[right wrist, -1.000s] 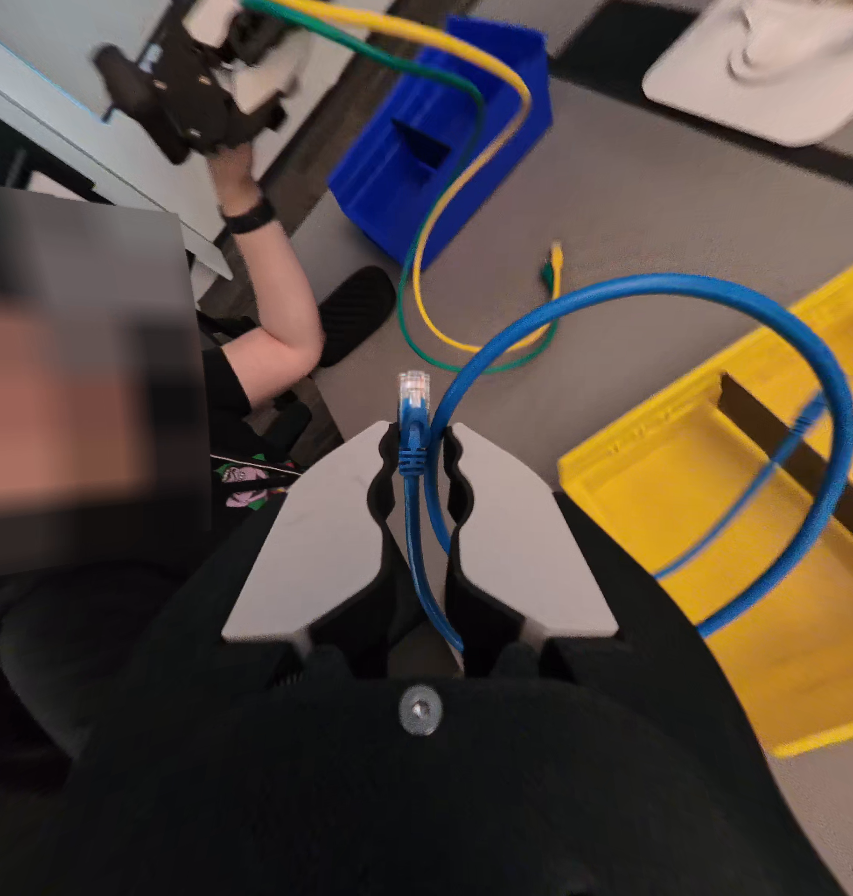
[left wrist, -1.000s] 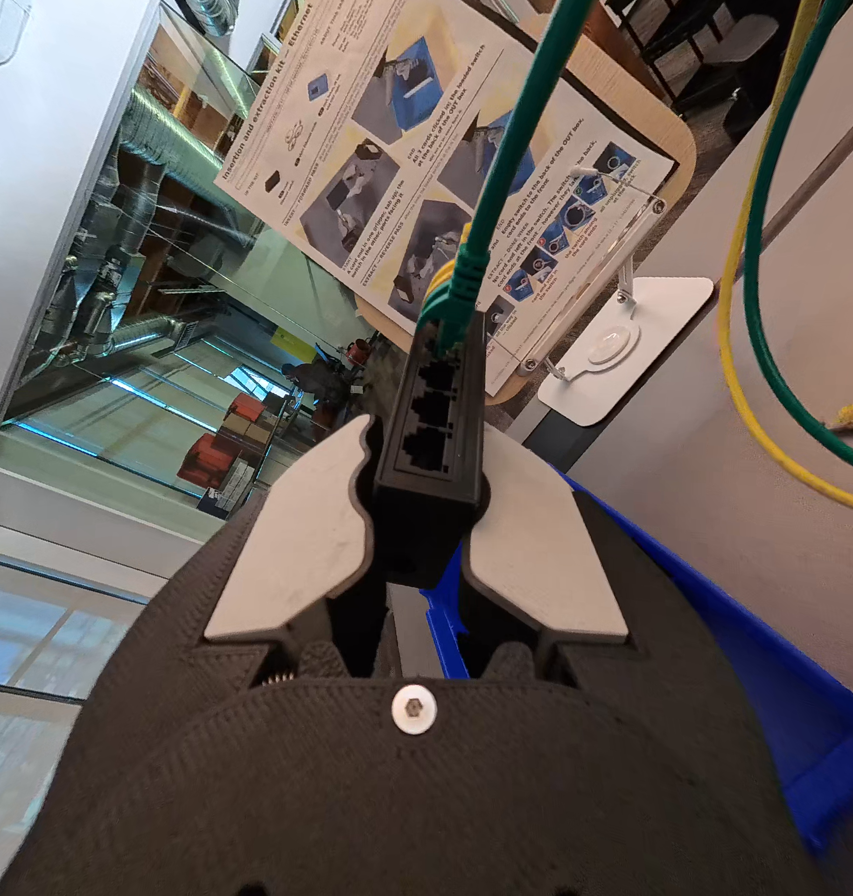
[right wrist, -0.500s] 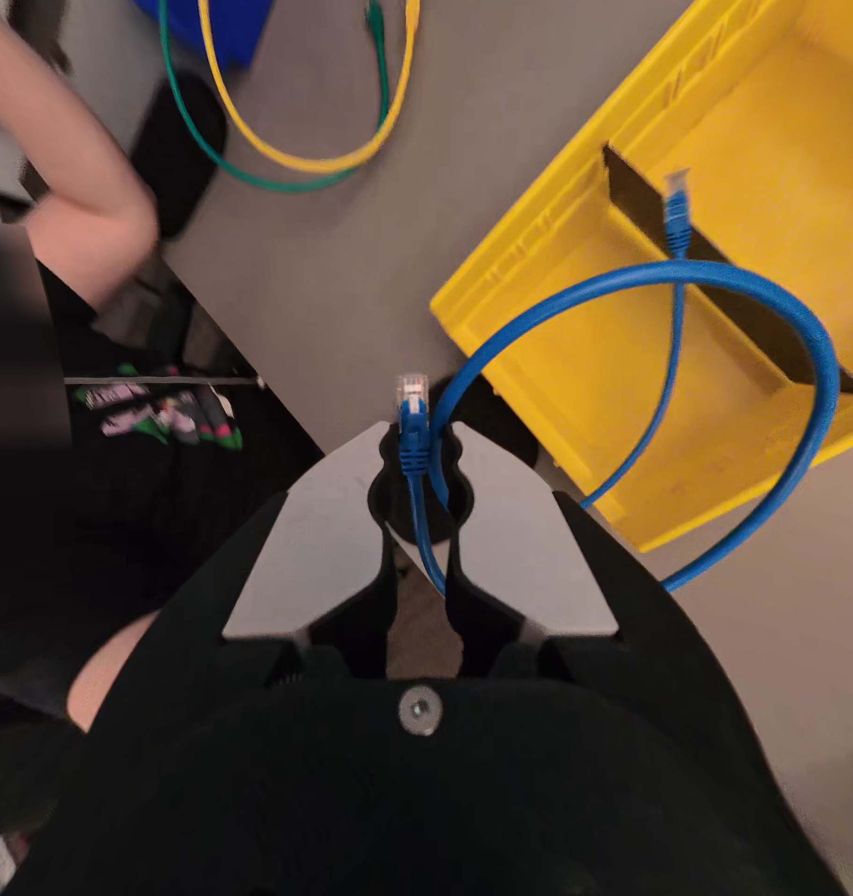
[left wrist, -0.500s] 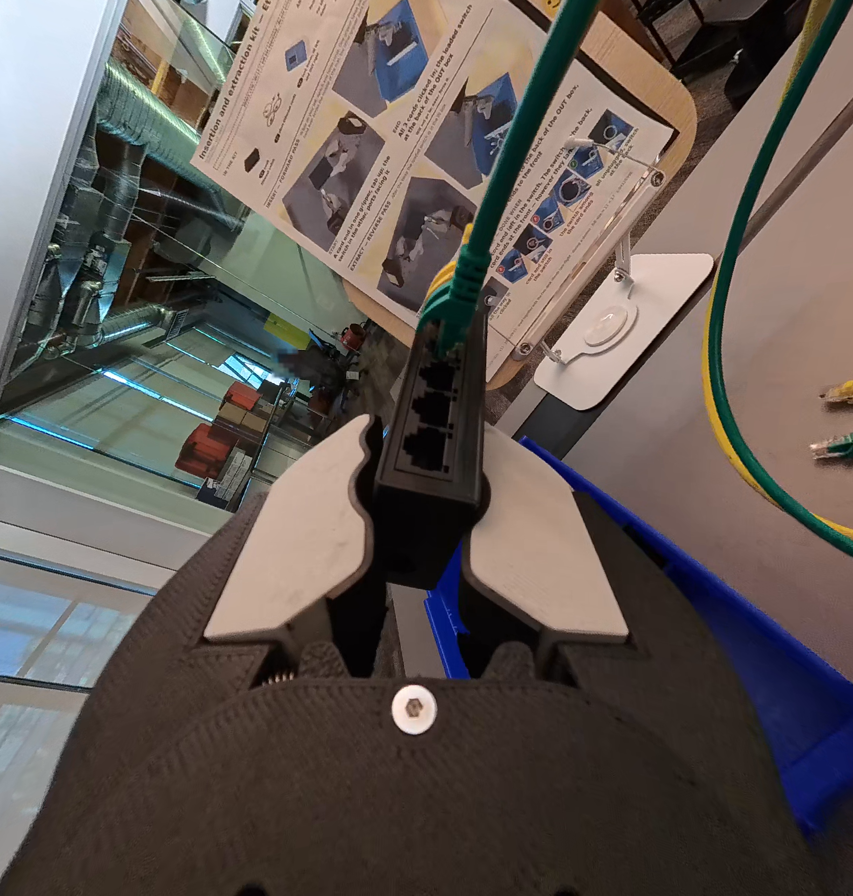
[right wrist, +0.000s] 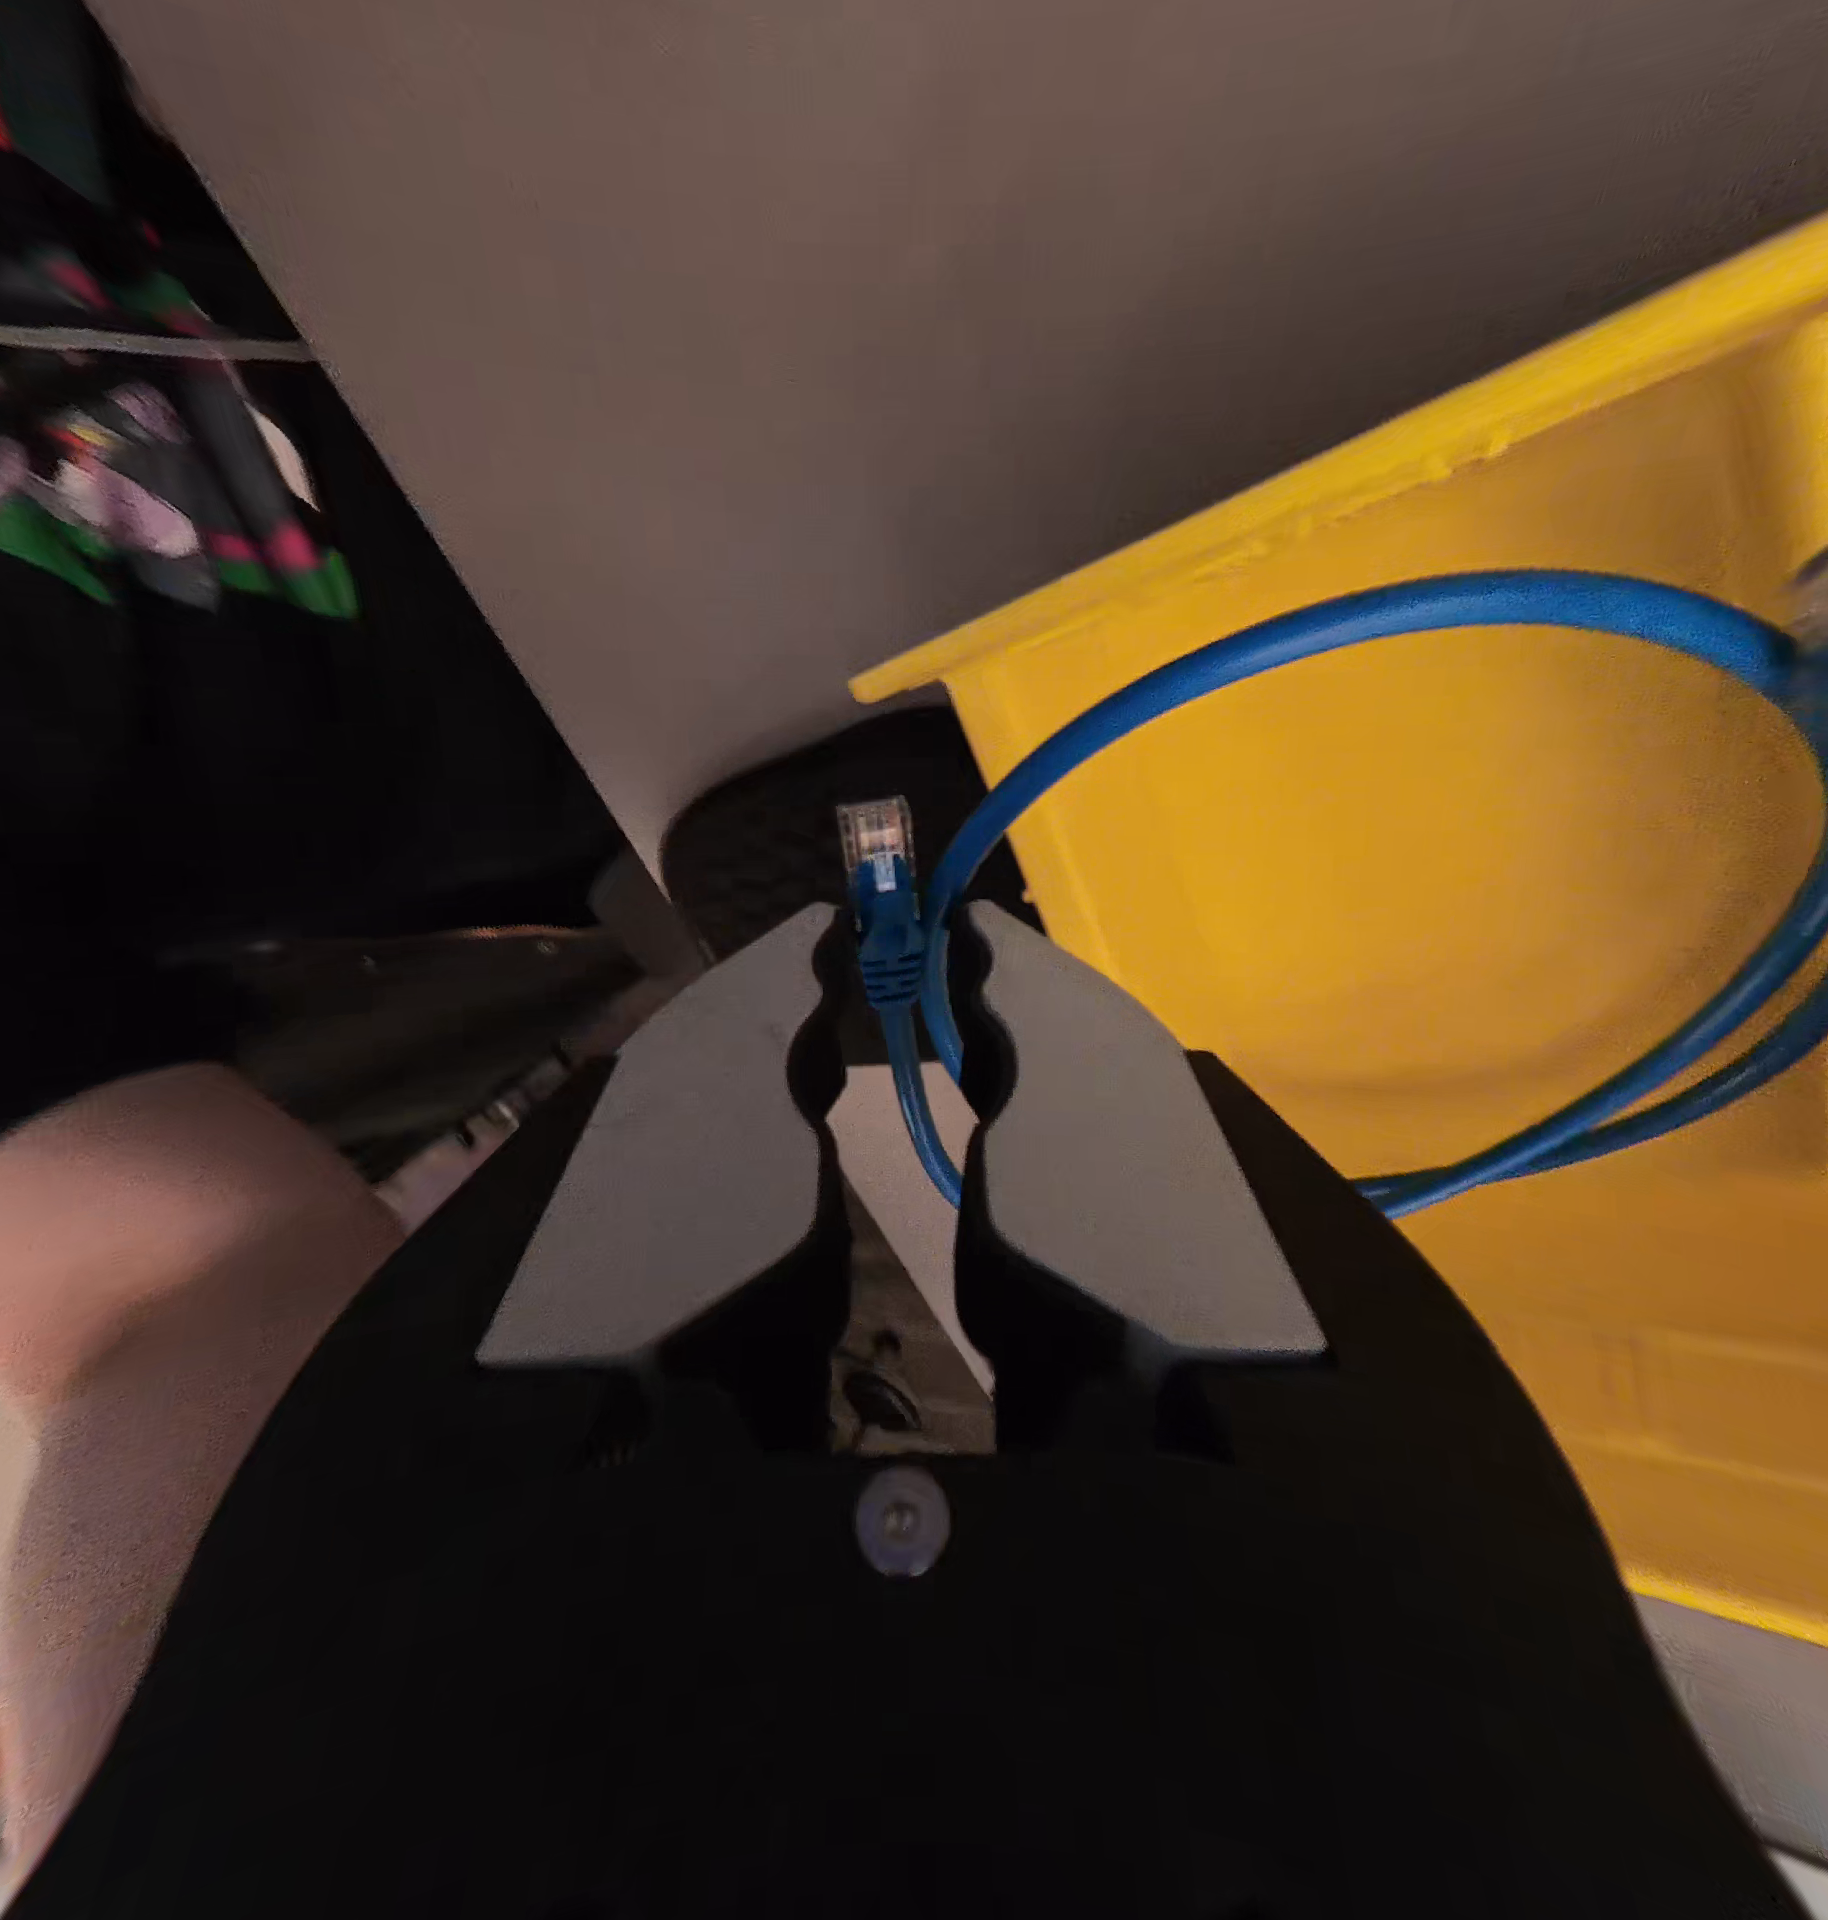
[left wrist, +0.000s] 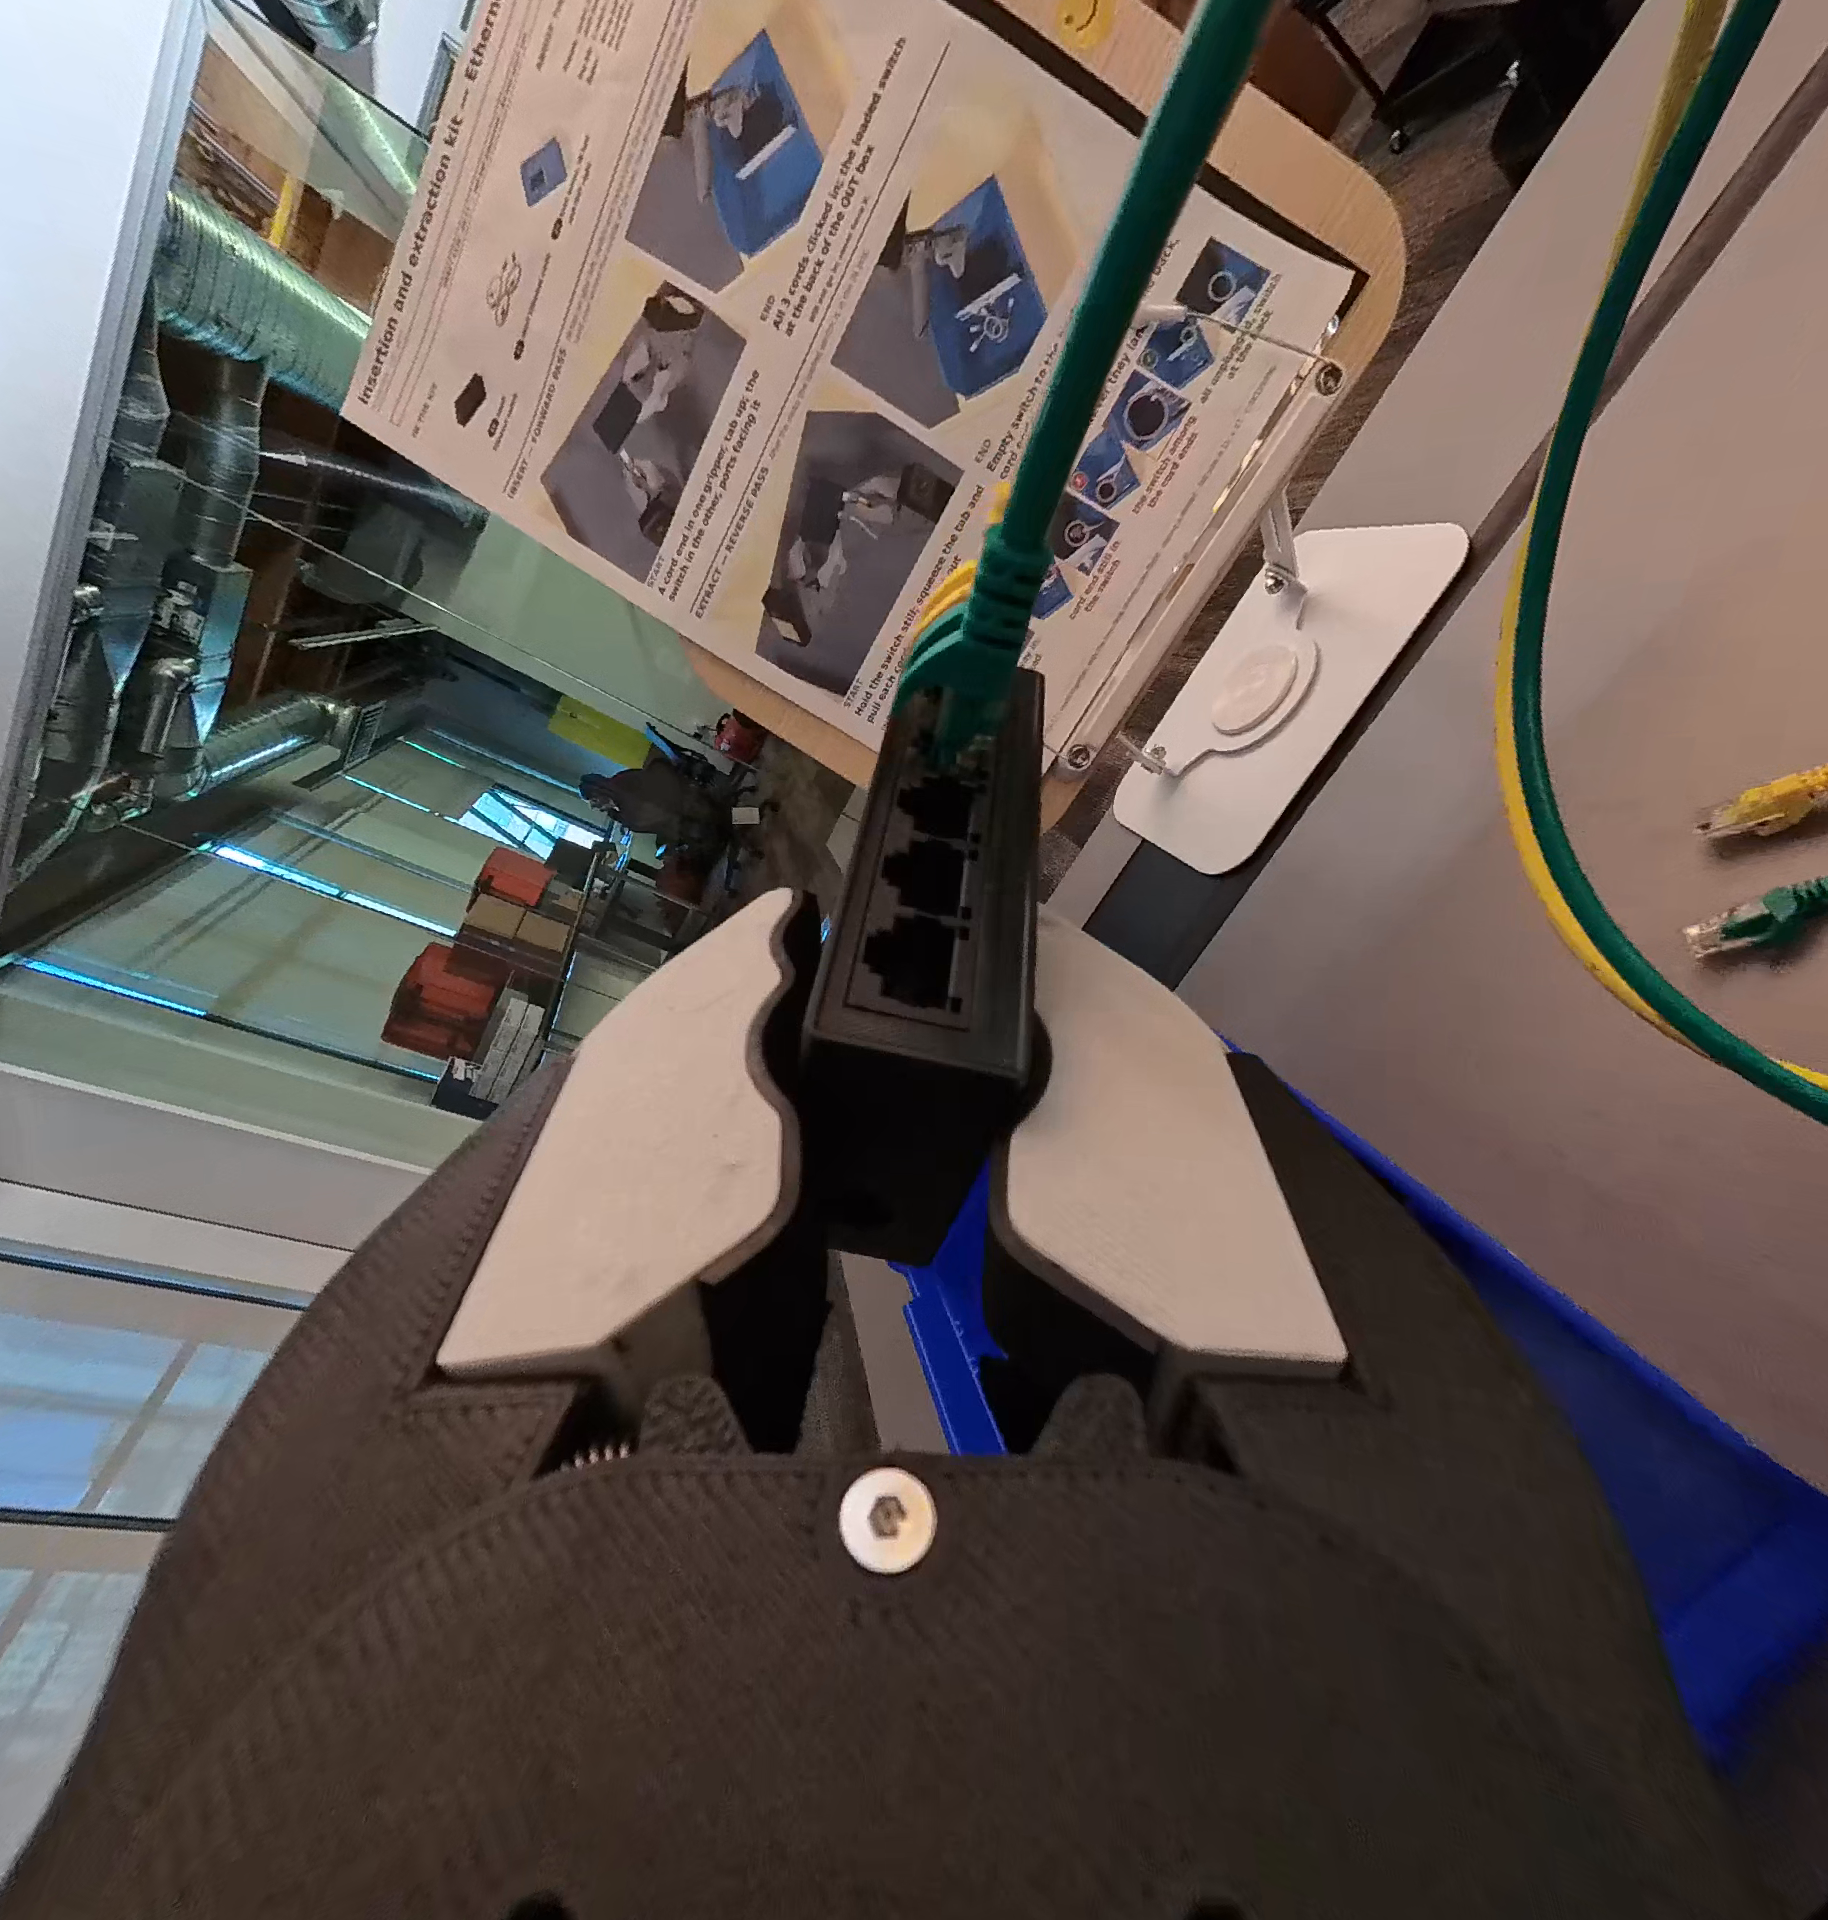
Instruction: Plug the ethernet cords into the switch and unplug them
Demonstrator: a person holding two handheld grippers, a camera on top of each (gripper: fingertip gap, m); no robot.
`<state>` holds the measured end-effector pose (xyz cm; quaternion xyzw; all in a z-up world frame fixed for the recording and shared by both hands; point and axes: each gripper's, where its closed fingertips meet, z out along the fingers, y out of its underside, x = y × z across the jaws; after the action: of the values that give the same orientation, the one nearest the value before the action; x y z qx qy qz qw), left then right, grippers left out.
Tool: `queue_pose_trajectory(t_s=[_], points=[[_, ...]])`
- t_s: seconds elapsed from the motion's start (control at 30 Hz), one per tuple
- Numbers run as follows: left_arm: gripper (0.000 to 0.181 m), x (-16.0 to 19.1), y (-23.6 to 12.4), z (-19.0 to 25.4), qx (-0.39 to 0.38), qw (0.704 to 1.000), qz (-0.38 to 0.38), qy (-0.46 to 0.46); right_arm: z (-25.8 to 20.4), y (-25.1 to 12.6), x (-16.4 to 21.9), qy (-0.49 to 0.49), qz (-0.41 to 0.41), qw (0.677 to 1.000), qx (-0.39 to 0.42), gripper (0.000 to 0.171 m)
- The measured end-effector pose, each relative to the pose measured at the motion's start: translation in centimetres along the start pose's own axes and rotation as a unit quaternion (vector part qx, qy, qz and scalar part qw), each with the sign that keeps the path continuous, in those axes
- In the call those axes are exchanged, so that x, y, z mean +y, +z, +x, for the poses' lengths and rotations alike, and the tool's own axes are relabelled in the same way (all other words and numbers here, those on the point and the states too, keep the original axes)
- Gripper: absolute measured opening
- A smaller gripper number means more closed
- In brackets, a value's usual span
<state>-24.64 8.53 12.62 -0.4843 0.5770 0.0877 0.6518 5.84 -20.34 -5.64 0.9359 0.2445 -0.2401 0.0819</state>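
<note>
Switch: a small black box [left wrist: 931, 997] with a row of ports on its upper face, clamped between the fingers of the left gripper [left wrist: 915, 1029] and held up off the table, pointing away from the camera.
Ports: three near ones stand empty; the far ones hold plugs.
Green cord: [left wrist: 1097, 343] its plug sits in a far port; the cord rises out of the top of the left wrist view, and green cable comes down on the right and across the table, its loose plug [left wrist: 1762, 920] lying on the surface.
Yellow cord: [left wrist: 1533, 831] a yellow plug shows just behind the green one at the switch, though whether it is fully seated cannot be told; its other plug [left wrist: 1783, 800] lies on the table near the loose green one.
Blue cord: [right wrist: 1409, 623] the right gripper [right wrist: 894, 935] is clenched on it just behind the clear plug [right wrist: 874, 831], which sticks out past the fingertips; the rest loops wide to the right, in front of the yellow bin.
Yellow bin: [right wrist: 1305, 540] stands on the table, close to the right gripper.
Blue bin: [left wrist: 1616, 1403] below and right of the left gripper.
Table: [left wrist: 1512, 1039] plain grey top.
Sheet: [left wrist: 744, 343] a printed page with photos on a white stand [left wrist: 1284, 686].
Room: glass walls and silver ducts [left wrist: 235, 301] to the left.
Person: dark patterned clothing [right wrist: 131, 499] beyond the table edge, blurred.
</note>
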Motion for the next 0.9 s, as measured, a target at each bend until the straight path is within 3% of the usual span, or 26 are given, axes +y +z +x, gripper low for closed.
queue_pose_trajectory(t_s=[0.17, 0.4, 0.5, 0.73, 0.83, 0.9], points=[[0.033, -0.2, 0.1, 0.3, 0.003, 1.0, -0.002, 0.006, 2.9, 1.3, 0.0, 0.018, -0.083, 0.995, 0.045, 0.015], [0.033, -0.7, 0.3, 0.9, 0.009, 1.0, 0.0, 0.015, 5.5, 2.1, -1.6, 0.03, -0.03, 0.996, 0.076, 0.014], [0.032, -0.9, 0.4, 1.1, 0.015, 1.0, 0.006, 0.012, 5.2, 1.5, -2.7, 0.015, 0.038, 0.995, 0.087, 0.015], [0.032, -1.4, 1.0, 1.7, 0.018, 1.0, 0.019, 0.017, 3.1, -1.4, -1.5, 0.006, 0.147, 0.988, 0.056, 0.036], [0.032, -2.6, 1.0, 2.4, 0.028, 0.998, 0.054, 0.023, 1.4, -5.3, -2.9, -0.033, 0.288, 0.956, 0.056, 0.037], [0.032, -3.8, 1.0, 3.2, 0.039, 0.995, 0.09, 0.032, -1.6, -8.9, -5.0, -0.113, 0.401, 0.906, 0.076, 0.037]])
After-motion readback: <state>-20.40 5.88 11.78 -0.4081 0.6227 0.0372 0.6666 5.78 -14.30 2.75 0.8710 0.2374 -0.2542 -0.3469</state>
